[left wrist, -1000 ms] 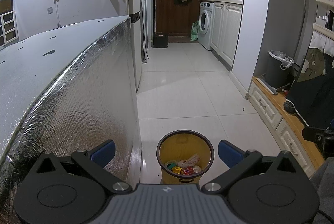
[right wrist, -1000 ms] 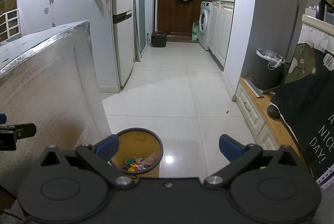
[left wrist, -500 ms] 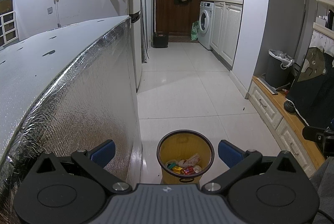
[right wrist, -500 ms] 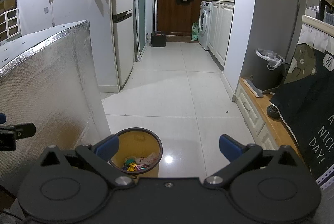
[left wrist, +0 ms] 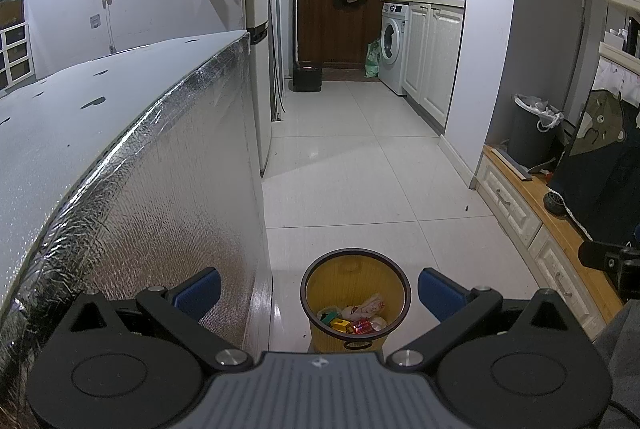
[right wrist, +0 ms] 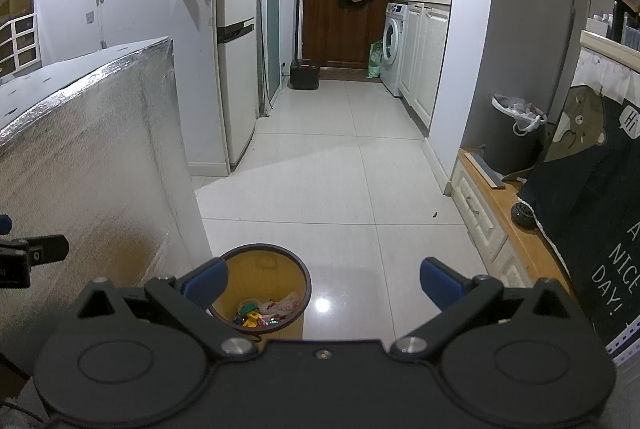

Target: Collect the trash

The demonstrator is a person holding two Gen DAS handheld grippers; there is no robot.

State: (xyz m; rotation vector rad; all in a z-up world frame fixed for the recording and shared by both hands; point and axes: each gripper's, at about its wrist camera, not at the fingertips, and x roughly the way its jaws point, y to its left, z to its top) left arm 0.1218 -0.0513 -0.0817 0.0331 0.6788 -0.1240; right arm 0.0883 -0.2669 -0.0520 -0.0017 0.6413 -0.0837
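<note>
A yellow waste bin (left wrist: pixel 356 281) with a dark rim stands on the white tile floor, holding several colourful wrappers (left wrist: pixel 354 319). My left gripper (left wrist: pixel 318 291) hangs open above it, blue pads wide apart, nothing between them. In the right wrist view the same bin (right wrist: pixel 266 281) sits at lower left, partly behind the left pad, with wrappers (right wrist: pixel 266 313) inside. My right gripper (right wrist: pixel 324 287) is open and empty too, over bare floor to the bin's right.
A foil-covered table (left wrist: pixel 120 133) fills the left. A fridge (right wrist: pixel 236 49) stands behind it. A low wooden cabinet (left wrist: pixel 532 221) and dark cloth line the right. A grey lined bin (right wrist: pixel 514 133) stands by the wall. Open floor runs to the door.
</note>
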